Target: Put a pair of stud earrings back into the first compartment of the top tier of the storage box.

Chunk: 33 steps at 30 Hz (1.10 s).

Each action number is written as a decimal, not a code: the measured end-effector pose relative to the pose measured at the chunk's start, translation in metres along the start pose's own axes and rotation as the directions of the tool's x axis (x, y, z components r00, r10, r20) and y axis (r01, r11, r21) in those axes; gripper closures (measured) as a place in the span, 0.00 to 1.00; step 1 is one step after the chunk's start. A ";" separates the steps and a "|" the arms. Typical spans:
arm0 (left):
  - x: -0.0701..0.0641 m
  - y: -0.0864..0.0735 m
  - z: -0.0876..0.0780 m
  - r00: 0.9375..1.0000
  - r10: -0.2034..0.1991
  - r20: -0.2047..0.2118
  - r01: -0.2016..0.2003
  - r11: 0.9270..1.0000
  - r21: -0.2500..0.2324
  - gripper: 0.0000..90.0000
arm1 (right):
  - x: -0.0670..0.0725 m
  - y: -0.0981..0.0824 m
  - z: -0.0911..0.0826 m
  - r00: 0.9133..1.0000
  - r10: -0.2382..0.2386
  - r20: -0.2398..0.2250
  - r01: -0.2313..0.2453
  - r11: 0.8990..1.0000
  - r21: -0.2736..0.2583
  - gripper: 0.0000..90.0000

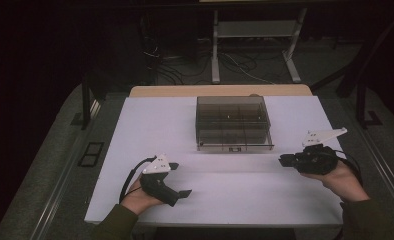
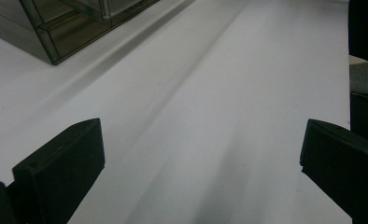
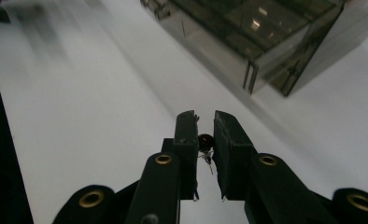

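- Smoked translucent plastic forms the compartment box [image 1: 234,123], which sits on the white table [image 1: 150,125] at the middle of its far half; this box is the reference landmark for every item below.
- The box is divided into compartments by internal walls. Its contents cannot be made out in the high view.
- My left tongs [image 1: 177,192] are positioned nearer to me than the box and to its left, well apart from it, low over the table.
- In the left gripper view the left tongs [image 2: 201,154] stand wide apart, with bare table between the jaws. One corner of the box [image 2: 51,32] appears at the upper left of that view.
- My right tongs [image 1: 285,160] are positioned nearer to me than the box and to its right, near its front right corner but not touching it.
- In the right gripper view the right tongs [image 3: 204,126] are brought nearly together and clamped on a small dark round part [image 3: 205,141] with thin wire leads hanging below it.
- That small part is held clear of the table surface, outside the box, with the box [image 3: 266,42] lying ahead and to the right in the right gripper view.
- The exact type of the part cannot be determined at this size.
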<state>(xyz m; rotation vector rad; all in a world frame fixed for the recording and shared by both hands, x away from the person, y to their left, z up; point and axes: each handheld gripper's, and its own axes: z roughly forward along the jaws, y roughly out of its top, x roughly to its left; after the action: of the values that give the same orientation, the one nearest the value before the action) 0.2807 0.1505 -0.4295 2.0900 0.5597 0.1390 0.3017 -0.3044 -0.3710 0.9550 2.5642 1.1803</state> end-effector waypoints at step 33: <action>0.000 0.001 0.002 1.000 -0.005 0.012 0.005 1.000 -0.009 0.00 | 0.030 0.118 0.100 0.993 -0.091 -0.075 0.089 0.995 -0.033 0.87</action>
<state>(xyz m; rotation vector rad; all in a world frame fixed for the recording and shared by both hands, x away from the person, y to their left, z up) 0.2821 0.1483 -0.4298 2.0794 0.5563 0.1262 0.3743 -0.1663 -0.3492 0.7937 2.6105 1.2485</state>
